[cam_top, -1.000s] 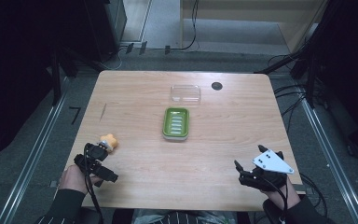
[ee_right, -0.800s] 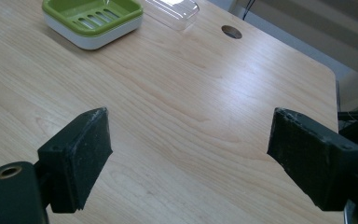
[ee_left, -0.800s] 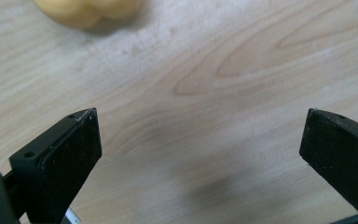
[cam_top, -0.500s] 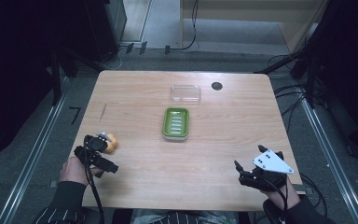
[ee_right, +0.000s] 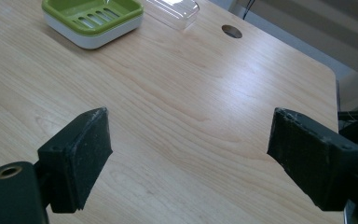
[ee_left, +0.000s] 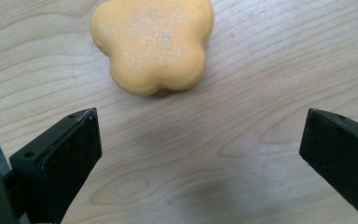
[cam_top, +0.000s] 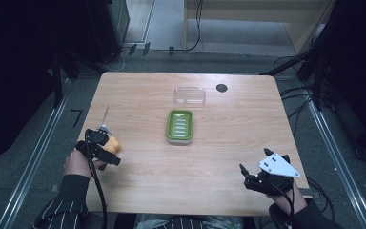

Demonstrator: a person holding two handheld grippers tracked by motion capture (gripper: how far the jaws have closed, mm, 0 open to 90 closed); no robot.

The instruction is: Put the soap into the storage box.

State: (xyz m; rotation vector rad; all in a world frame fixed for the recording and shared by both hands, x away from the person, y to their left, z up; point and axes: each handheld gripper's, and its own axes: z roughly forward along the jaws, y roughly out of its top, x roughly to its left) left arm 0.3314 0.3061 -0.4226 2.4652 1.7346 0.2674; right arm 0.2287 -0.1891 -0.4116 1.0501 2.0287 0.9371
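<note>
An orange flower-shaped soap (ee_left: 154,42) lies flat on the wooden table (cam_top: 138,95), close to its left edge in the high view (cam_top: 114,143). My left gripper (cam_top: 102,149) hovers right beside and over it, open wide (ee_left: 200,154); the soap sits just beyond the fingertips, not between them. A green soap dish (cam_top: 180,125) with a ribbed insert stands empty at mid-table. My right gripper (cam_top: 248,177), with a grey plate on top, rests near the front right corner. It is open (ee_right: 191,154) with nothing between its fingers.
A clear plastic lid (cam_top: 189,95) lies behind the dish, also seen in the right gripper view (ee_right: 172,9) past the green dish (ee_right: 93,18). A round cable hole (cam_top: 221,88) is at the back. Dark floor and metal rails surround the table.
My left gripper has moved forward along the left side, closing in on the orange soap, which stayed put. The right gripper has not moved.
</note>
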